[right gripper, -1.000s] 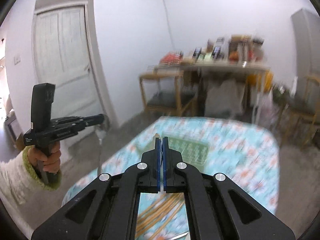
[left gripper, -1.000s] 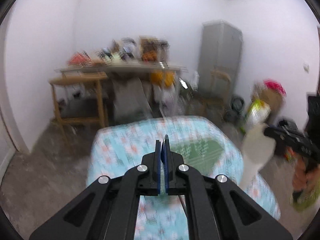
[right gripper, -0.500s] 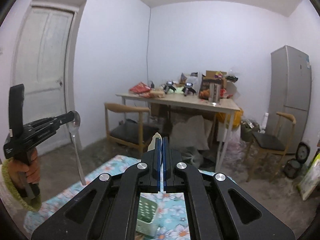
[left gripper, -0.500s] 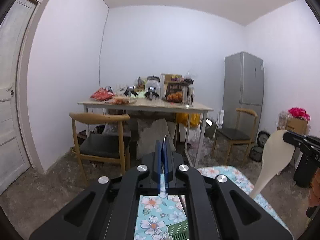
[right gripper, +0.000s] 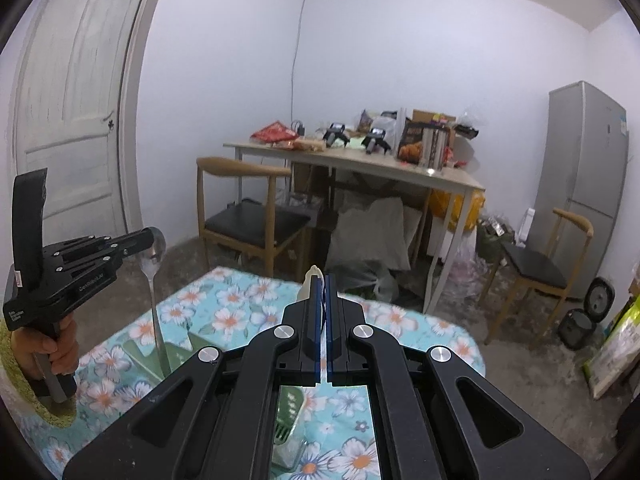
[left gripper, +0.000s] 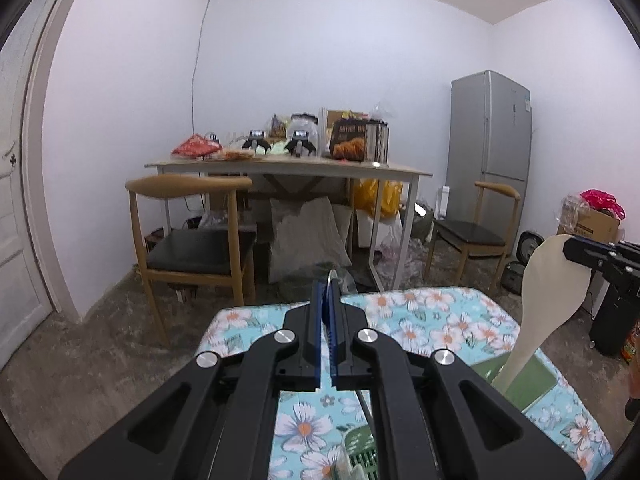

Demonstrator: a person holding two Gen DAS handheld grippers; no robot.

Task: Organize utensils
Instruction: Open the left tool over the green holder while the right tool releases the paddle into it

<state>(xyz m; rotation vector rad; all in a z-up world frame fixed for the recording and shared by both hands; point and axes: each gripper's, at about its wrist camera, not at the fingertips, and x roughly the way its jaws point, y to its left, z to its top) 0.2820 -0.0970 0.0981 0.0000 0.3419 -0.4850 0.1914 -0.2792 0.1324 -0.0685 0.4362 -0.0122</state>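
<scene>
The left gripper (left gripper: 327, 280) is clenching a metal spoon (right gripper: 154, 276) by its bowl, so the thin handle is hanging straight down over the flowered tablecloth (right gripper: 240, 300), with its lower end dipping just beside a green basket (right gripper: 180, 354); in the left wrist view only a sliver of the spoon's rim is peeking out between the closed blue pads. A hand (right gripper: 52, 344) in a fuzzy green sleeve is gripping that tool's handle at the left edge of the right wrist view. The right gripper (right gripper: 322, 280) is grasping a pale rice paddle (left gripper: 548, 292) by its broad blade, and the paddle's handle is pointing down toward a green lid or tray (left gripper: 528, 380) lying on the cloth. Both utensils are hanging above the cloth-covered surface, well apart from each other. Beyond it, a cluttered dining table (left gripper: 288, 166) is standing with wooden chairs (left gripper: 192, 224) around it, a grey fridge (left gripper: 490, 128) is standing in the corner, and a white door (right gripper: 68, 92) is showing on the left
</scene>
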